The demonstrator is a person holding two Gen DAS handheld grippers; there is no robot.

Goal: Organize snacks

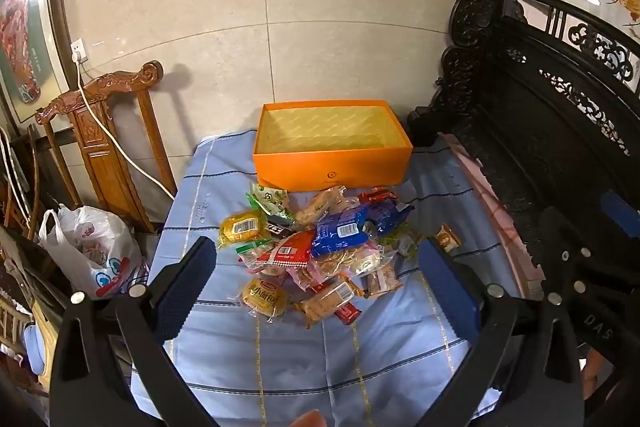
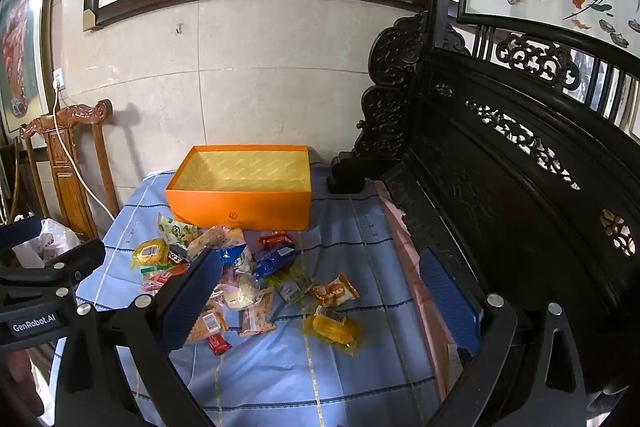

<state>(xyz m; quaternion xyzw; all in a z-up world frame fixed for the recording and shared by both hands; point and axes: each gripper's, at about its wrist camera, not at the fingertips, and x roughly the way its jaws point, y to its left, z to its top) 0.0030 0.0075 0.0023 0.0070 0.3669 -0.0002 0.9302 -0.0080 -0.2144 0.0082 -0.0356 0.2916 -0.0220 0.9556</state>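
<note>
We are at the very start of the sorting, by our reading: the orange box (image 1: 332, 163) sits bare inside at the far end of the blue checked cloth (image 1: 304, 359), and every snack is outside it. The snack pile (image 1: 316, 251) lies heaped just in front of the box's near wall, with two strays off to the right, a small orange packet (image 2: 335, 291) and a yellow wrapped cake (image 2: 334, 329).

Our left gripper (image 1: 316, 287) hovers above the pile with its jaws wide apart and nothing between them; our right gripper (image 2: 320, 303) is likewise spread and holds nothing, aimed nearer the strays.

The next move, we judge, calls for dropping onto one packet at the edge of the heap (the round yellow bun (image 1: 264, 299) nearest us looks the easiest) and closing on it alone. The wrappers overlap and are slippery, so a careless pinch could lift two or scatter the rest.

To the right the dark carved bench (image 2: 500, 187) crowds the cloth's edge; a wooden chair (image 1: 104, 131) and a plastic bag (image 1: 88, 247) stand left, clear of our path.
</note>
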